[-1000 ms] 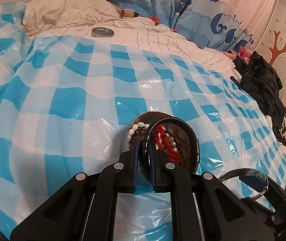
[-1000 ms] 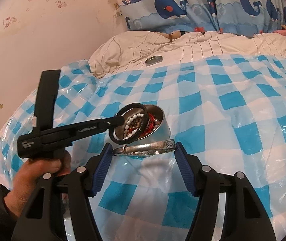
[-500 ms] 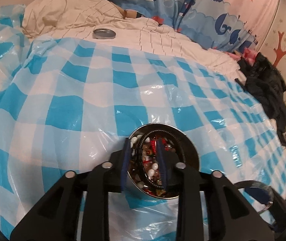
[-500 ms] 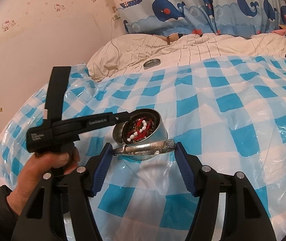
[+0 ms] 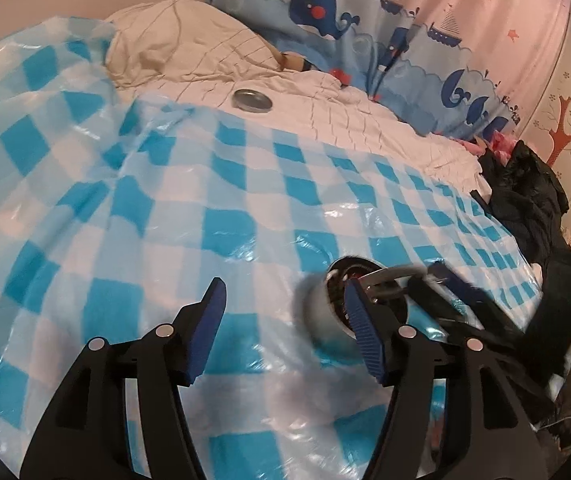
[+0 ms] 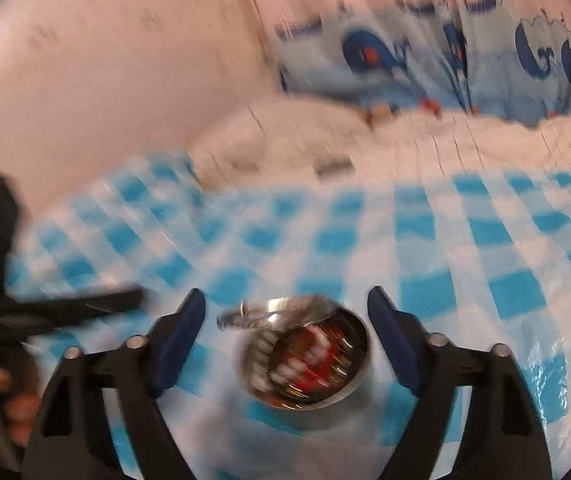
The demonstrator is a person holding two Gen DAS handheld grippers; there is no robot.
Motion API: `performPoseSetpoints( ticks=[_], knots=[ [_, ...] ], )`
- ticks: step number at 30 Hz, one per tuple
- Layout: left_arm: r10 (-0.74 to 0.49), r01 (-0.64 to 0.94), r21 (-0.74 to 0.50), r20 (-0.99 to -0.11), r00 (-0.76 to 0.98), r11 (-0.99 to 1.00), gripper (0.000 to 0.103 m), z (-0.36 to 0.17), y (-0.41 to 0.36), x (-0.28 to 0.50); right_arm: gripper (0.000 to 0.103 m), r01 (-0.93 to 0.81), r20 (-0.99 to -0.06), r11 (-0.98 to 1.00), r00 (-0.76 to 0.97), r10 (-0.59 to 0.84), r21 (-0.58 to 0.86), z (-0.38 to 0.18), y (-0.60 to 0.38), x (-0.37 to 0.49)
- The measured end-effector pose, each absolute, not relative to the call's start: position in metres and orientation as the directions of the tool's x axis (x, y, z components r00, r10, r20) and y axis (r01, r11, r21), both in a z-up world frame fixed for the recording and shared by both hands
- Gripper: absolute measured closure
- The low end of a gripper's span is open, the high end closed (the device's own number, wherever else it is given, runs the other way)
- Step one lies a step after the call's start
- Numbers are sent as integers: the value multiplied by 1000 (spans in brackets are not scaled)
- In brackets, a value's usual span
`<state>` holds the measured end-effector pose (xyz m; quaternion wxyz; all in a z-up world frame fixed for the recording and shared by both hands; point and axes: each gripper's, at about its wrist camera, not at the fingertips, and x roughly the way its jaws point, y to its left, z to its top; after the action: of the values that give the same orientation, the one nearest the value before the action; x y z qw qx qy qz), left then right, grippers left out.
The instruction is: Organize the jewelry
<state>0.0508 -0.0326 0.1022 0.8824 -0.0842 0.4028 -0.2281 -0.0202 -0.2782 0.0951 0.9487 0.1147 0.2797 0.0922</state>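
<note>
A round metal tin full of red and white bead jewelry sits on the blue-checked plastic sheet. A silver bangle lies tilted over the tin's far rim, free of the fingers. My right gripper is open just above the tin. In the left wrist view the tin and bangle lie behind the right fingertip. My left gripper is open and empty, left of the tin. The right wrist view is blurred.
A flat metal lid rests on the cream quilt at the back. Whale-print curtains hang behind the bed. Dark clothing is piled at the right edge. The left gripper's handle and hand show at the left.
My left gripper dropped the black bracelet into the tin, opened wide and drew back left. My right gripper moved over the tin and the silver bangle came out of its fingers onto the rim.
</note>
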Motion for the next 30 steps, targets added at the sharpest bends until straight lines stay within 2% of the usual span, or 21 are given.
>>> performPoseSetpoints(
  ticks=[2, 5, 7, 11, 14, 19, 20, 25, 30],
  knots=[
    [-473, 327, -343, -679, 561, 881, 43, 100, -28, 48, 23, -75, -557, 956, 799, 227, 283, 84, -285, -24],
    [-481, 340, -343, -683, 550, 876, 37, 99, -28, 42, 22, -56, -570, 963, 796, 204, 265, 86, -290, -48],
    [-493, 369, -337, -692, 527, 866, 34, 96, -33, 34, 16, -45, -571, 966, 800, 187, 254, 90, -292, -71],
    [-485, 400, -315, -746, 457, 861, 20, 78, -40, 11, 15, -31, -610, 972, 774, 170, 231, 82, -291, -104],
    [-472, 408, -300, -768, 432, 862, 19, 65, -41, -5, 14, -4, -640, 976, 755, 145, 216, 71, -284, -126],
    [-428, 404, -247, -780, 456, 881, 13, 53, -38, -36, 8, 41, -628, 989, 776, 58, 141, 61, -267, -158],
    [-416, 402, -231, -778, 471, 886, 8, 52, -38, -41, 8, 54, -615, 993, 788, 25, 109, 59, -263, -163],
    [-365, 413, -138, -756, 543, 900, 8, 49, -44, -57, 8, 123, -588, 991, 805, -76, 41, 53, -260, -166],
    [-350, 420, -105, -747, 566, 902, 8, 42, -48, -59, 8, 174, -578, 981, 811, -94, 84, 50, -272, -171]
  ],
)
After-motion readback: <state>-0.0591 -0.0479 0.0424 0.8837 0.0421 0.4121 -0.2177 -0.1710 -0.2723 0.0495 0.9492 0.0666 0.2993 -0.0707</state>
